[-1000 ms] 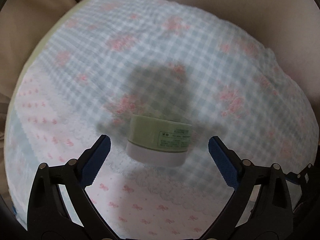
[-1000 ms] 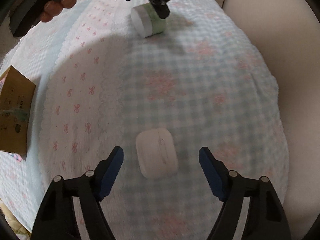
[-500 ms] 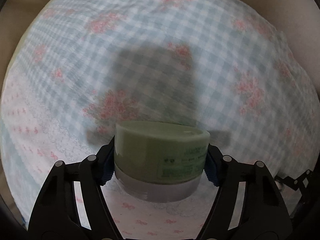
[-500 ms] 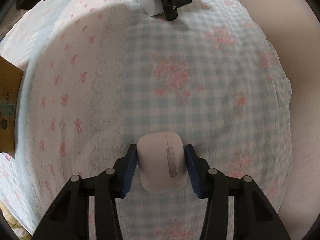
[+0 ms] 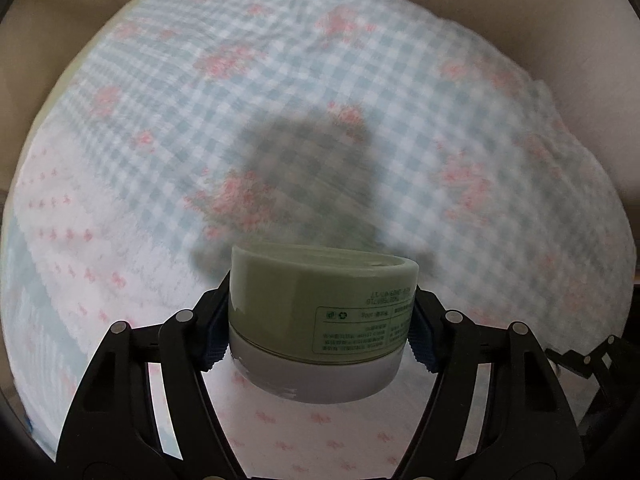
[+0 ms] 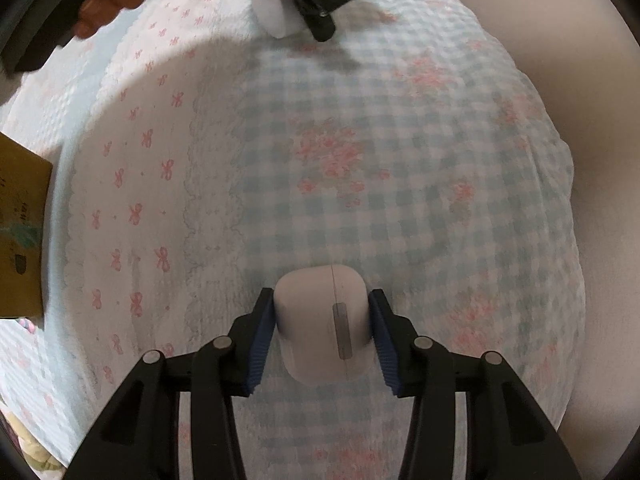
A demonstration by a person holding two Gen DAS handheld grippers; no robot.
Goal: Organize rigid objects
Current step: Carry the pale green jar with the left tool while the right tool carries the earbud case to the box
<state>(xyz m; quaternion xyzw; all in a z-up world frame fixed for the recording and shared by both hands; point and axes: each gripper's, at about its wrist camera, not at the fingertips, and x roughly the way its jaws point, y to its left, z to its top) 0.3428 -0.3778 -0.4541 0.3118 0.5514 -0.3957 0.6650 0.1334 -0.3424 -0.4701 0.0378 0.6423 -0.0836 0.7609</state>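
Note:
A pale green jar with a white lid (image 5: 322,320) sits between the blue pads of my left gripper (image 5: 320,332), which is shut on it; the jar is upside down, lid toward the camera, above the checked quilt. In the right wrist view a white computer mouse (image 6: 324,320) is clamped between the pads of my right gripper (image 6: 323,338), lifted a little off the quilt. The same view shows the jar's white lid (image 6: 272,8) at the top, held in the left gripper, with a hand (image 6: 116,4) behind it.
A blue-and-white checked quilt with pink flowers (image 6: 380,152) covers the bed, with a white bow-print band (image 6: 132,184) on its left. A brown cardboard piece (image 6: 20,232) lies at the left edge. A beige cushioned surface (image 6: 580,92) borders the right.
Both grippers were open around their objects, then came down and closed. The left now holds the jar and the right holds the mouse, both raised slightly from the quilt.

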